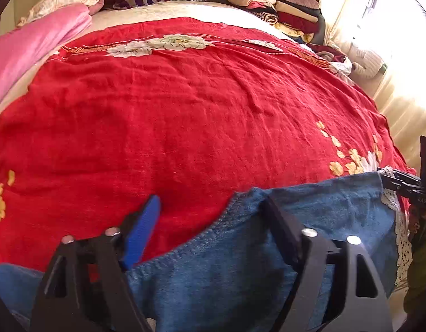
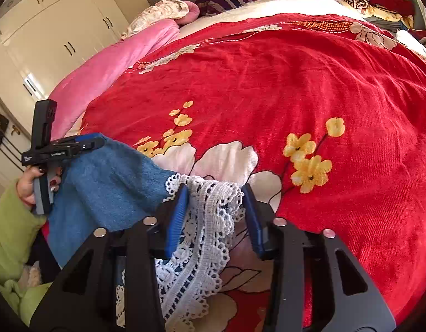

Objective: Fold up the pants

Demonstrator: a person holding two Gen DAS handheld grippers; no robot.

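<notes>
Blue denim pants (image 1: 226,271) with a white lace hem (image 2: 210,221) lie at the near edge of a bed. In the left wrist view my left gripper (image 1: 210,200) stands open astride the denim's stitched edge. Its blue left pad (image 1: 142,232) is over red blanket, clear of the cloth, and its right finger rests on the denim. My right gripper (image 2: 215,188) is shut on the bunched lace, which fills the gap between both blue pads. The right wrist view shows the left gripper (image 2: 99,141) side-on over the pants (image 2: 107,182), held by a hand (image 2: 27,186) in a green sleeve.
A red flowered blanket (image 1: 185,110) covers the bed. A pink blanket (image 1: 33,47) lies along its left side, pillows at the head. Stacked folded clothes (image 1: 276,2) sit at the far right corner. White wardrobe doors (image 2: 55,36) stand on the left, a bright curtained window (image 1: 392,55) on the right.
</notes>
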